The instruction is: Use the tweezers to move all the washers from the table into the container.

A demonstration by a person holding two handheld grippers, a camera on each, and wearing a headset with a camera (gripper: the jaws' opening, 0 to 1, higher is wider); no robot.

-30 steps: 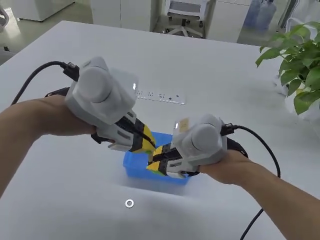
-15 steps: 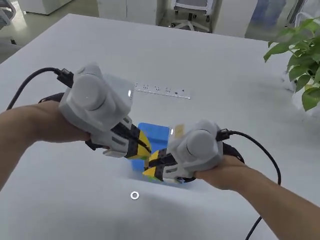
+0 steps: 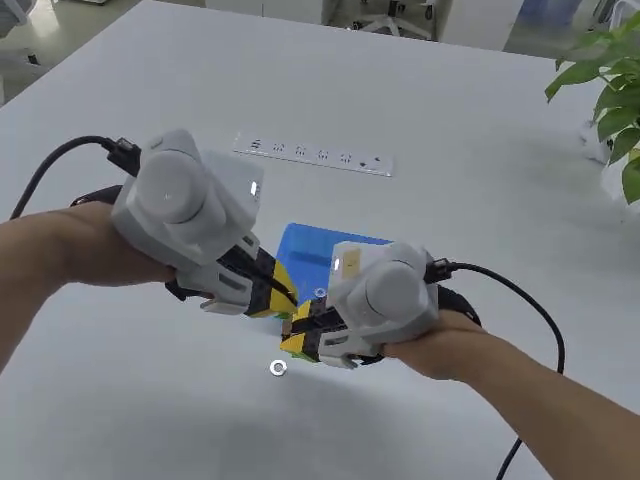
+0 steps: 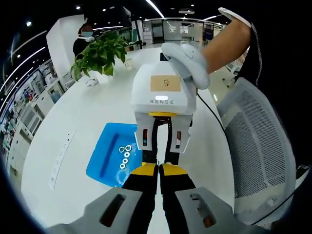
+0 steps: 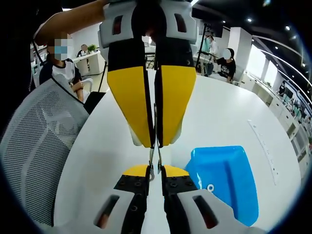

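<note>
The left tool (image 4: 158,170) was clenched on the tweezers (image 5: 154,155). A clean pick likely needed it to hold them level while their tips came down around the loose washer (image 3: 278,368), which lay flat on the white counter (image 3: 120,400) just in front of both tools. The right tool (image 5: 155,174) was closed on the tweezers' other end, and its squeeze probably had to be gentle, lest the ring skid away. That washer was a small, thin, bright metal ring. Farther right, the shallow blue container (image 3: 310,245) held the collected washers (image 4: 125,156).
</note>
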